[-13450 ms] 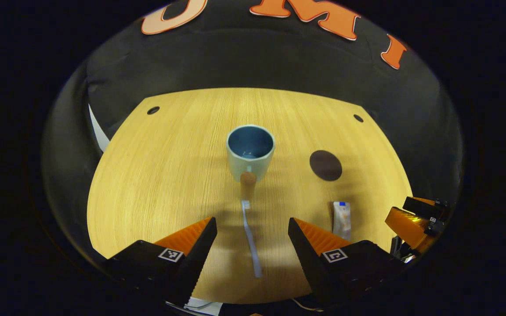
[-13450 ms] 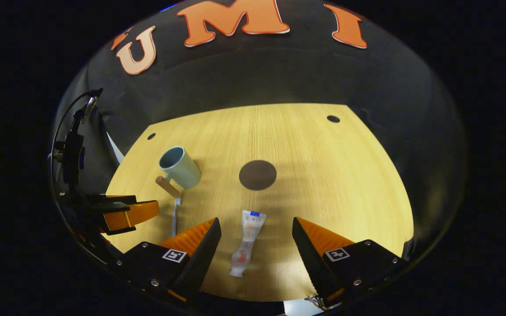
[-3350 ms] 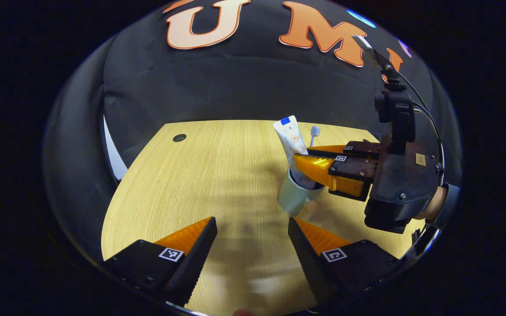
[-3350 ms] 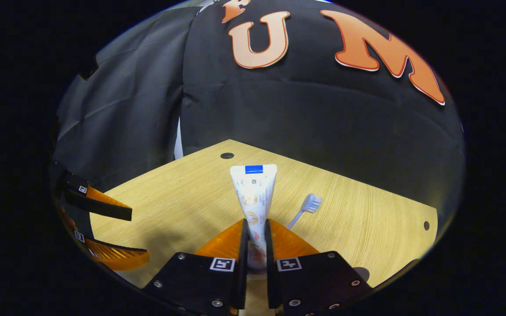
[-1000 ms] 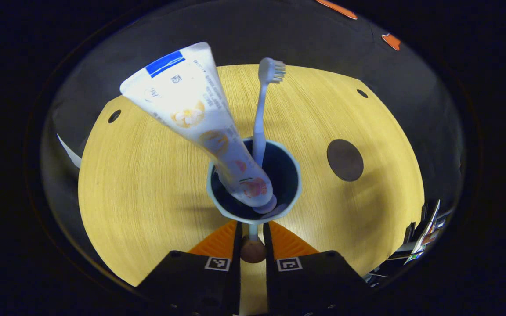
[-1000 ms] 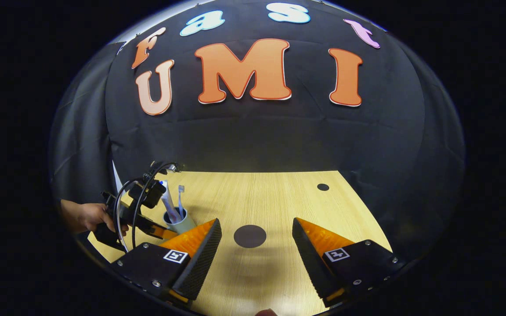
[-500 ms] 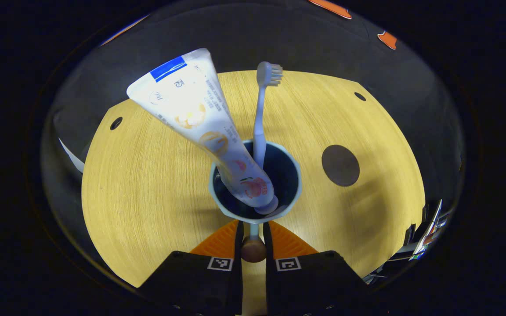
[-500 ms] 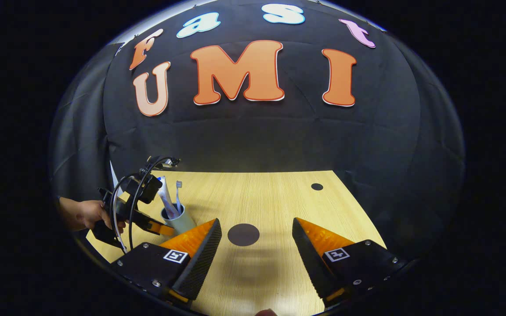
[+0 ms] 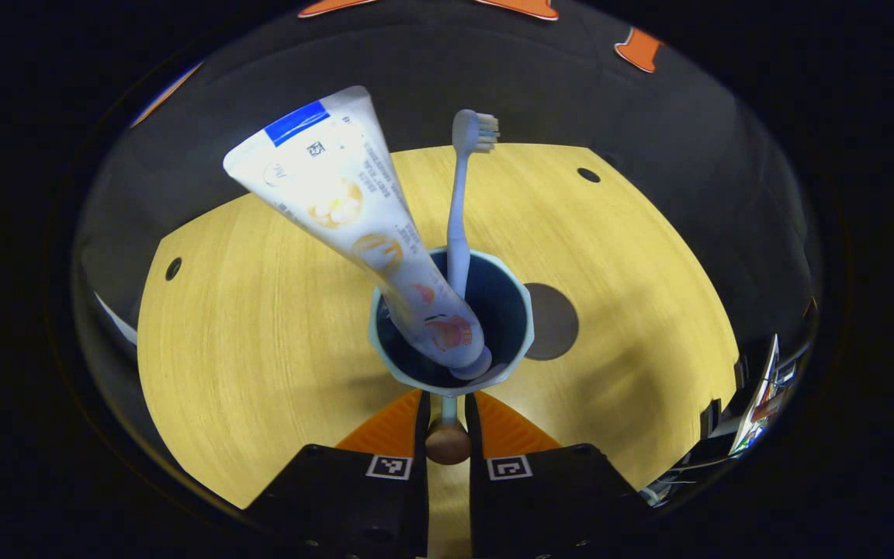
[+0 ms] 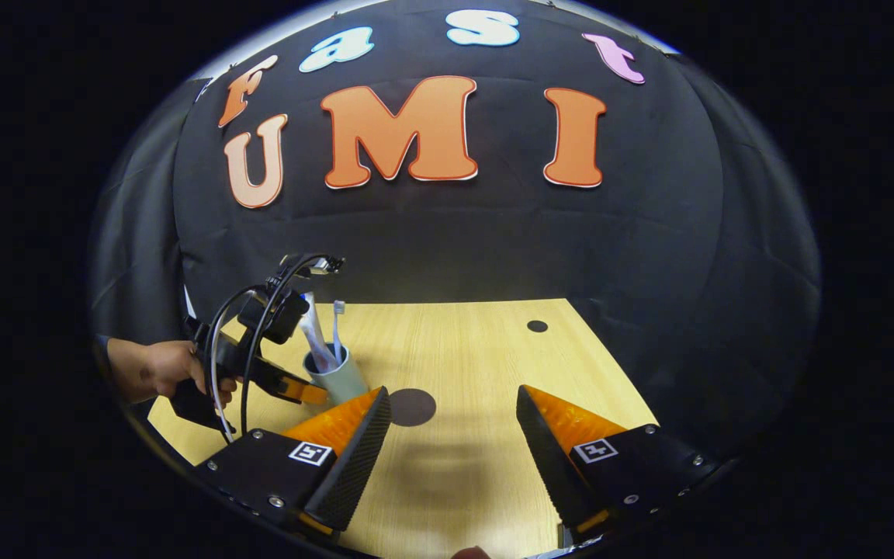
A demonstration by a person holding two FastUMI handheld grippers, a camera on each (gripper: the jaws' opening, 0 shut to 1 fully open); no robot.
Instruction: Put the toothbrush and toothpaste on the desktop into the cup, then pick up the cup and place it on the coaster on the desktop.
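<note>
1. Left gripper (image 9: 444, 419): in the left gripper view, at bottom centre, both fingers are clamped on the cup's handle (image 9: 447, 441), whose rounded wooden end shows between them.
2. Cup (image 9: 521, 334): pale blue-green, dark inside, at frame centre just above the fingers. Whether its base touches the desktop (image 9: 245, 326) cannot be told from this view.
3. Toothpaste (image 9: 354, 225): white tube standing in the cup, cap end down, leaning toward the upper left of the frame.
4. Toothbrush (image 9: 459, 217): standing in the cup beside the tube, bristle head up near top centre.
5. Coaster (image 9: 556, 322): dark round disc on the desktop, immediately right of the cup, partly hidden behind its rim.
6. Right gripper (image 10: 451, 435): in the right gripper view, the fingers at the bottom are spread wide apart, holding nothing, above bare desktop.
7. In the right gripper view, the cup (image 10: 342, 380) sits at lower left, with the coaster (image 10: 412, 407) just to its right. A person's hand (image 10: 152, 369) holds the left gripper at the far left.
</note>
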